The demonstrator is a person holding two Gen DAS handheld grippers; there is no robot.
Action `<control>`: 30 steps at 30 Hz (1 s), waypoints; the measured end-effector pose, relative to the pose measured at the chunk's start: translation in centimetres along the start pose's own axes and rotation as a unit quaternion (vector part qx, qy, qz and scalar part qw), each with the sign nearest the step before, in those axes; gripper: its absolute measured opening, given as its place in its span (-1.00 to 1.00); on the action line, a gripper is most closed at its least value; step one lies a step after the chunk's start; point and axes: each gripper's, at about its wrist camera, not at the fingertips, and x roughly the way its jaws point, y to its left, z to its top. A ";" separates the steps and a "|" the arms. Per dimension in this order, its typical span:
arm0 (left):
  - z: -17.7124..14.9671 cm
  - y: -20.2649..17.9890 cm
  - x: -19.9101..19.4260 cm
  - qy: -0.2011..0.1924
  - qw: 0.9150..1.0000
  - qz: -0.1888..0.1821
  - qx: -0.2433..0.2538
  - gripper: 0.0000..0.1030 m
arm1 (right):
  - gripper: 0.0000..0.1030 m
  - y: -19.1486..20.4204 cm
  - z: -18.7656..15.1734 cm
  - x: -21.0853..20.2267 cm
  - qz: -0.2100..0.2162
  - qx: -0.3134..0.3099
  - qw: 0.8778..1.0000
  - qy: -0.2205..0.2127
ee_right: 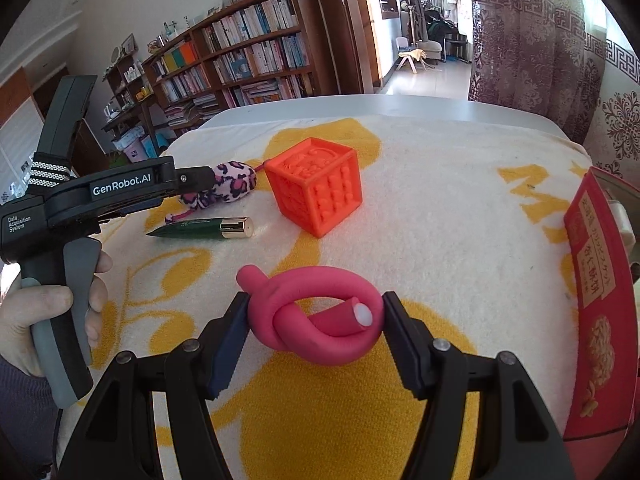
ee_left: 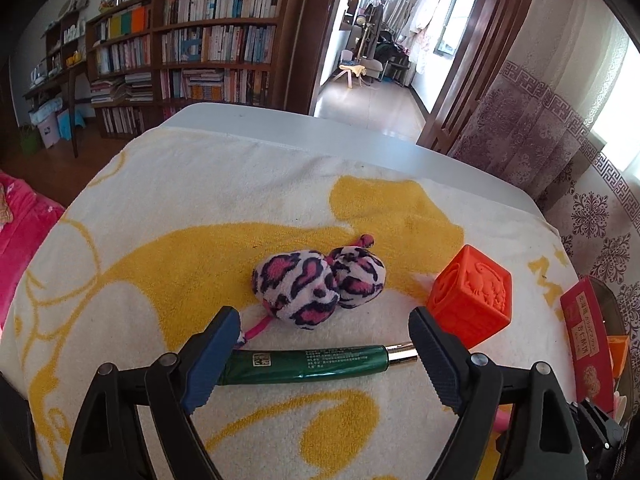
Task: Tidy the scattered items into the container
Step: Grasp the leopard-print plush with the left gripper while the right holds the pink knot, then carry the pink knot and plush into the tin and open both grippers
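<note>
Our right gripper (ee_right: 316,316) clamps the knotted pink foam tube (ee_right: 320,316) at 6 o'clock; our left gripper (ee_left: 324,340) gapes around the green tube (ee_left: 308,366). Orange cube (ee_right: 316,186) and plush toy (ee_left: 316,284) wait; red box (ee_right: 600,300) at 3 o'clock.

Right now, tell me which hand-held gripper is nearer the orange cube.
Left. The left hand-held gripper straddles the green tube, its right finger tip almost at the orange cube. The right hand-held gripper brackets the pink knotted foam roller, short of the cube.
</note>
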 end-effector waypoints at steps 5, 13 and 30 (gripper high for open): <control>1.3 0.1 2.4 0.010 1.000 0.011 -0.026 0.71 | 0.34 -0.5 -0.1 0.7 0.005 0.008 1.000 0.007; 1.5 -0.5 5.4 0.032 0.999 0.021 -0.007 0.71 | 0.34 -0.8 -0.5 1.4 0.006 0.011 1.000 0.018; 1.6 0.2 0.4 -0.031 1.000 -0.002 0.006 0.35 | 0.34 -0.5 -0.2 -0.3 0.003 0.015 1.000 -0.016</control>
